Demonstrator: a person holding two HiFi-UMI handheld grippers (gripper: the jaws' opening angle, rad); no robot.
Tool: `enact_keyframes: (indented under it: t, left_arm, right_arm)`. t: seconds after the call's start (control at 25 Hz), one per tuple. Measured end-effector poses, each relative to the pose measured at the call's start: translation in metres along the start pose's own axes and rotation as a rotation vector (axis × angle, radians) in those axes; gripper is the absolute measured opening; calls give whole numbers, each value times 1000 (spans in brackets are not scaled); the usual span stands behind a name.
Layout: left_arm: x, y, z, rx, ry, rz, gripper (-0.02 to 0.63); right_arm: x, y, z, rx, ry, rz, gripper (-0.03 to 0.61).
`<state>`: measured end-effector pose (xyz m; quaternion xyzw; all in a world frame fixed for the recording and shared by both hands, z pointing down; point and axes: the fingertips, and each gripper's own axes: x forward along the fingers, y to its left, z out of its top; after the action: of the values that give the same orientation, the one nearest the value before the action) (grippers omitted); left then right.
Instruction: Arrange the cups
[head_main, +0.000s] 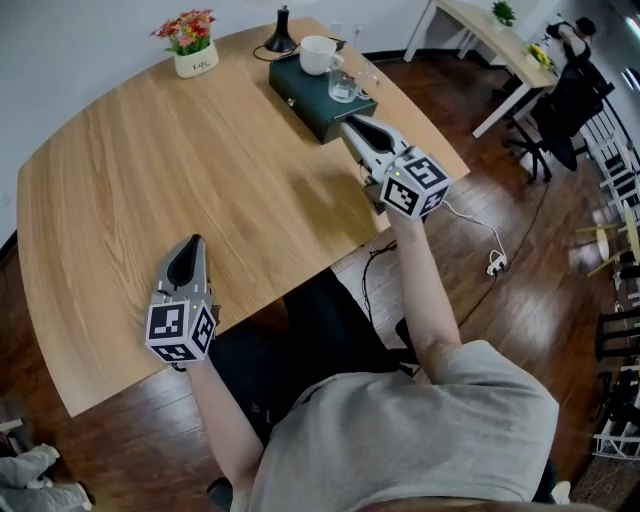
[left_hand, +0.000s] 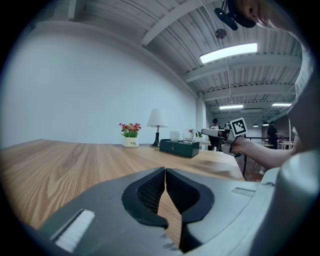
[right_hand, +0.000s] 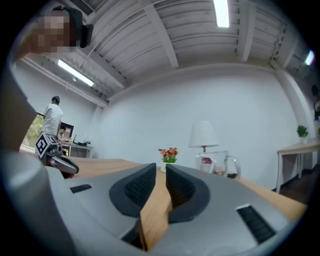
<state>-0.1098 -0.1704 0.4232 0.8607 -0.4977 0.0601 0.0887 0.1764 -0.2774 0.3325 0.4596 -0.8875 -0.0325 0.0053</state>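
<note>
A white cup (head_main: 318, 54) and a clear glass cup (head_main: 343, 86) stand side by side on a dark green box (head_main: 310, 100) at the table's far edge. My right gripper (head_main: 352, 124) points level at the box from just in front of it, below the glass cup. Its jaws stand slightly apart with nothing between them (right_hand: 160, 169). The right gripper view has the glass cup (right_hand: 227, 166) and white cup (right_hand: 206, 164) ahead to the right. My left gripper (head_main: 190, 243) rests near the table's front edge, far from the cups, its jaws closed and empty (left_hand: 165, 171).
A small pot of flowers (head_main: 190, 42) and a lamp base (head_main: 279, 35) stand at the back of the wooden table (head_main: 150, 170). A cable and plug (head_main: 494, 262) lie on the floor to the right. A white desk (head_main: 500, 45), chairs and a person are further right.
</note>
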Motion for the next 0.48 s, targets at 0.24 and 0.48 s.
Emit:
enact_keyframes:
  t: [0.24, 0.48]
  left_arm:
    - [3, -4, 1, -3, 8, -17, 18]
    - [0, 0, -1, -14, 17, -1, 18]
  right_arm:
    - [0, 44, -25, -6, -23, 70, 62]
    - [-13, 60, -31, 19, -56, 112, 40]
